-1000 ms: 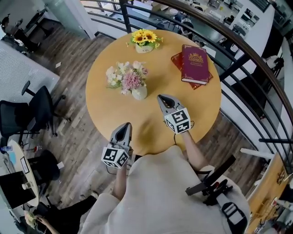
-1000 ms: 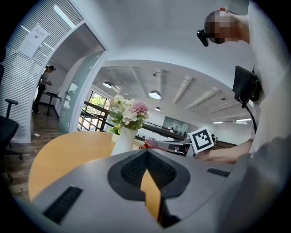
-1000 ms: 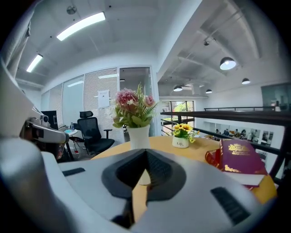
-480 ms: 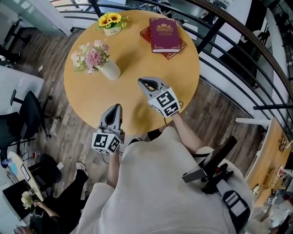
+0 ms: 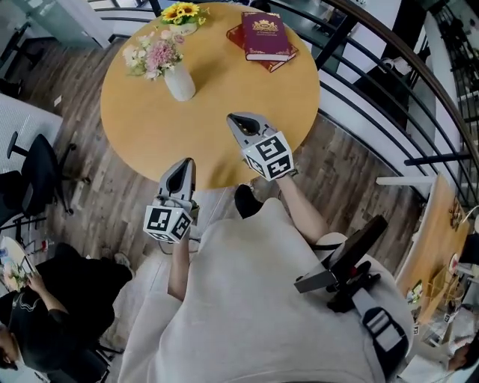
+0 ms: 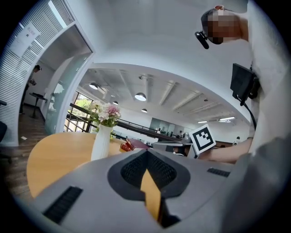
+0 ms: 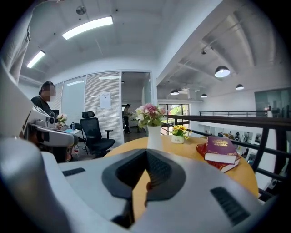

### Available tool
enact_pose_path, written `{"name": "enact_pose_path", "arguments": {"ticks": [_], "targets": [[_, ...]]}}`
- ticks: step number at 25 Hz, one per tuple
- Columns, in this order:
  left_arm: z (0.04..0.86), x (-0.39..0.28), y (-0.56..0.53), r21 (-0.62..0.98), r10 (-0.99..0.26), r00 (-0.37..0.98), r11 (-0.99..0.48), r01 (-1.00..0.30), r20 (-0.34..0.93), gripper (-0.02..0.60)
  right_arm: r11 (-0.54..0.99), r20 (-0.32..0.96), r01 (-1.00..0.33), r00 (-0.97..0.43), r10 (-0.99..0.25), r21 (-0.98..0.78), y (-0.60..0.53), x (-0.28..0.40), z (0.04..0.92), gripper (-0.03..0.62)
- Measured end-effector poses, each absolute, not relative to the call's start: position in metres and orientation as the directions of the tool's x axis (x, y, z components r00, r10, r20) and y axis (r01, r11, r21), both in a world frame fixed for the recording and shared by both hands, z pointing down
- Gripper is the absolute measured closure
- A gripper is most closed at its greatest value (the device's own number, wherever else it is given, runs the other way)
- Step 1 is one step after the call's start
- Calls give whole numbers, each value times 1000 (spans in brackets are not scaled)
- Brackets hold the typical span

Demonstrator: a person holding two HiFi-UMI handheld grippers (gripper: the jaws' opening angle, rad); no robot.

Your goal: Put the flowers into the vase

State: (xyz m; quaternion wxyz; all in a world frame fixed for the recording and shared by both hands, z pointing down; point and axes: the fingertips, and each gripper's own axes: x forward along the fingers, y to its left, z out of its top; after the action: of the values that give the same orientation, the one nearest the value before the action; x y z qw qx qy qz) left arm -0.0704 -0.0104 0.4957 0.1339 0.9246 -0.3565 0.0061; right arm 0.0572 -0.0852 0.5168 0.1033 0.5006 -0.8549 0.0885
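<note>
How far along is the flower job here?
Done: the pink and white flowers stand in the white vase on the round wooden table. In hand: nothing; left tongs and right tongs are shut and empty, apart from the vase. Left: no loose flowers visible.

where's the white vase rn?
Head view: the white vase, holding pink and white flowers, stands at the upper left of the round table, just this side of the sunflower pot and left of the red books.

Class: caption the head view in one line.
Pink flowers in a white vase on the round table; left tongs and right tongs shut, empty.
</note>
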Motion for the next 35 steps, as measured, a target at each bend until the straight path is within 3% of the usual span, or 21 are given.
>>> {"name": "enact_pose_path", "arguments": {"ticks": [14,35], "targets": [[519,-133,91,252,-663,737,-697,-672,133,575,396,269,-916,-396,-878,-55,69,31,527,586],[512,-48,113,226,-645,752,-718,-658,139,575,382,218,-918,-396,-892,-106,98,93,519,587]]}}
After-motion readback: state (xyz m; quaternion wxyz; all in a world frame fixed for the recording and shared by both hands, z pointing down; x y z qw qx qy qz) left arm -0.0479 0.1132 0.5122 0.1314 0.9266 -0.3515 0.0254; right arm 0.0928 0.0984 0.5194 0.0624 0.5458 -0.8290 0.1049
